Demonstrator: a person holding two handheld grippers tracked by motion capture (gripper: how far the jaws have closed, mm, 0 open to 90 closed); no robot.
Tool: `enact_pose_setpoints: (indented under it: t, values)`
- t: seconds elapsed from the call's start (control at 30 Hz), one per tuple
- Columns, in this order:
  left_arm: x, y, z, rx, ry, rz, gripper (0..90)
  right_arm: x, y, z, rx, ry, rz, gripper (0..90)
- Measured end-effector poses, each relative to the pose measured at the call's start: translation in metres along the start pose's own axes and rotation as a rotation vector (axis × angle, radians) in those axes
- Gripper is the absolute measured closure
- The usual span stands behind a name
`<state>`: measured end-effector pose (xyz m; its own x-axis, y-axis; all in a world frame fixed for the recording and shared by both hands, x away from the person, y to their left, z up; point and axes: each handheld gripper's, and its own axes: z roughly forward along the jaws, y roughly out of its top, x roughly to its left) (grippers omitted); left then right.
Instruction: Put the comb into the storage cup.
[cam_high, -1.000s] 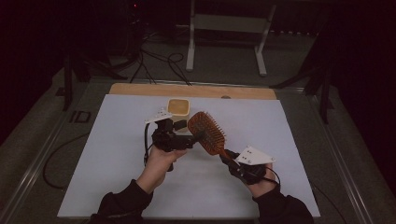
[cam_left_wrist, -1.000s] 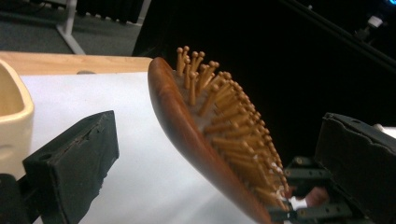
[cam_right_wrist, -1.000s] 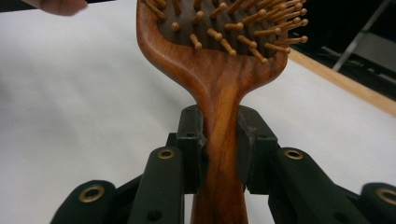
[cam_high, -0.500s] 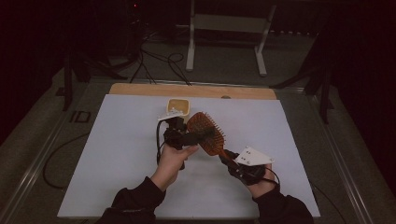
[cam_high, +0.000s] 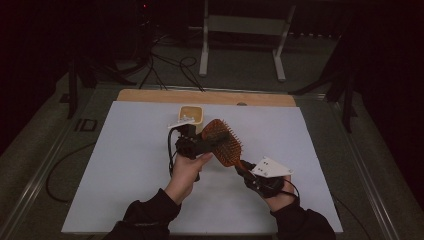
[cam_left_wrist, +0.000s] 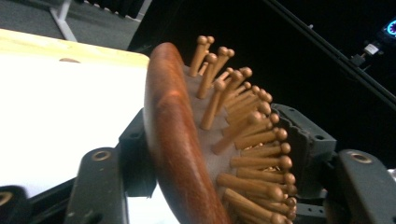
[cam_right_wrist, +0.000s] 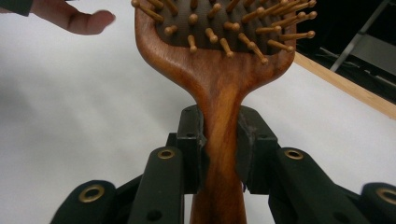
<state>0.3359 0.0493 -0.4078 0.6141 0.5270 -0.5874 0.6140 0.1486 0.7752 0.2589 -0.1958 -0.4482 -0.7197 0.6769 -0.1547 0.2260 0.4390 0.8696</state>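
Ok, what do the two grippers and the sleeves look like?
Both grippers are black, with round brass-coloured eyelets along the jaw arms. The left gripper trails a looped black cable and carries a pale plate on top; the right gripper carries a pale three-cornered plate with small holes and a thin black cable. Both sleeves are dark.

The right gripper (cam_right_wrist: 219, 149) has its jaws clamped on the wooden hairbrush (cam_right_wrist: 217, 70) handle above the white table (cam_right_wrist: 70, 116).

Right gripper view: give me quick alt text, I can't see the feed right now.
The right gripper is shut on the handle of a wooden hairbrush, one black jaw on each side. The brush head rises to the top of the frame, its wooden pins facing the camera. A white table lies behind, with fingertips at upper left.
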Motion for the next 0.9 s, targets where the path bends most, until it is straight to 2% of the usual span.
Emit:
enact_pose_setpoints:
  t: [0.1, 0.23, 0.5, 0.53, 0.6, 0.7, 0.73, 0.77, 0.9]
  values:
    - [0.0, 0.001, -0.001, -0.003, -0.019, -0.005, 46.4, 0.0, -0.001, 0.001, 0.004, 0.003, -0.005, 72.7]
    - [-0.005, 0.003, 0.0, 0.017, -0.034, 0.033, 50.4, 0.0, -0.003, 0.003, 0.01, 0.003, 0.001, 72.7]
    - [-0.014, 0.01, 0.001, 0.021, -0.06, 0.069, 54.1, -0.002, -0.003, 0.003, -0.01, 0.01, 0.031, 70.7]
    - [-0.018, 0.01, 0.002, 0.034, -0.045, 0.096, 54.4, -0.005, -0.003, 0.003, -0.023, 0.027, 0.074, 61.7]
    - [-0.019, 0.011, 0.003, 0.041, -0.051, 0.101, 54.7, -0.007, -0.004, 0.001, -0.034, 0.037, 0.101, 57.7]
    - [-0.02, 0.012, 0.003, 0.045, -0.05, 0.105, 54.8, -0.008, -0.004, 0.002, -0.031, 0.038, 0.118, 47.5]
    - [-0.02, 0.013, 0.003, 0.043, -0.05, 0.111, 54.8, -0.008, -0.004, 0.002, -0.031, 0.038, 0.118, 47.5]
    - [-0.02, 0.014, 0.002, 0.041, -0.046, 0.115, 54.7, -0.009, -0.006, 0.003, -0.023, 0.032, 0.12, 42.3]
    - [-0.022, 0.02, -0.002, 0.034, -0.041, 0.126, 54.7, -0.01, -0.007, 0.005, -0.01, 0.033, 0.109, 40.6]
